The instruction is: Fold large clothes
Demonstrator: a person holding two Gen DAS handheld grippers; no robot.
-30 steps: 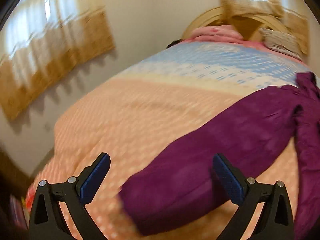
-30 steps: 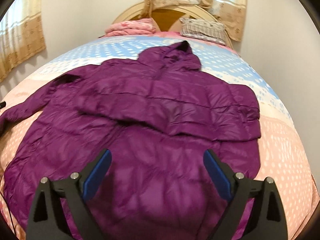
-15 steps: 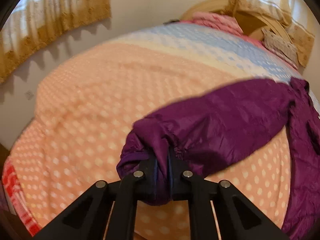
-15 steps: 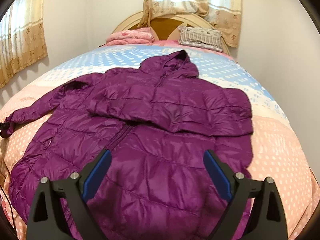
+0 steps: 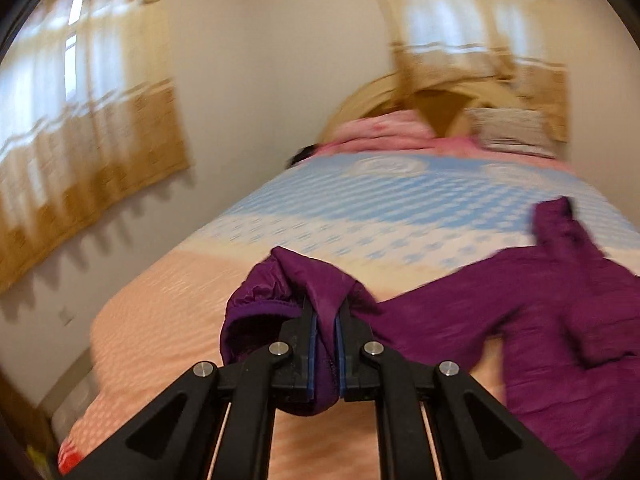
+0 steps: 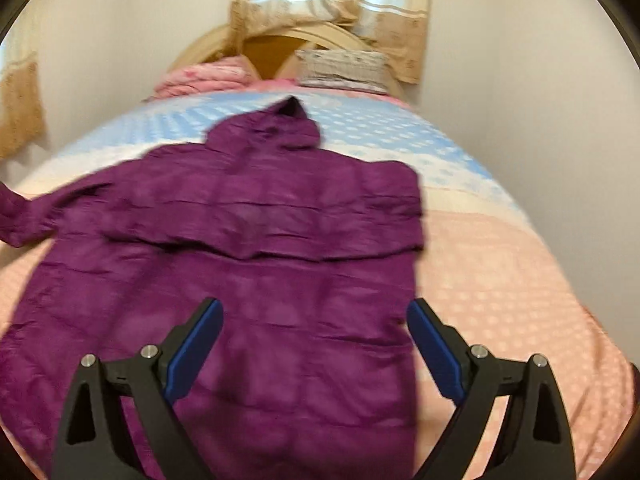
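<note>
Up close, in the left wrist view, the left gripper (image 5: 325, 338) is seen clamped hard on the cuff end (image 5: 272, 300) of the purple jacket's sleeve (image 5: 460, 312), a fold of fabric pinched between the blue pads with almost no gap. From the jaws the sleeve is seen to run away to the right and slightly up the bed (image 5: 168, 320), its long axis leading toward the jacket body (image 5: 580, 320) at the right edge; any fold-over is judged to have to travel that way, across toward the body. Against the earlier frames, the jaws are noted as wide apart over a flat sleeve a second ago, then shut on the cuff half a second ago; the cuff is now held clear of the bedspread and more of the wall and headboard (image 5: 360, 108) is taken in. In the right wrist view, the right gripper (image 6: 314, 346) is seen fully spread and empty, hovering above the lower half of the jacket (image 6: 280, 260), which lies flat, hood (image 6: 280, 128) toward the pillows, right sleeve already folded across the chest. The left sleeve (image 6: 16, 216) is seen trailing off the left edge, well apart from this claw, so the left hand is the nearer. Compared with earlier, the jacket is framed more centrally and the left sleeve less fully.
</note>
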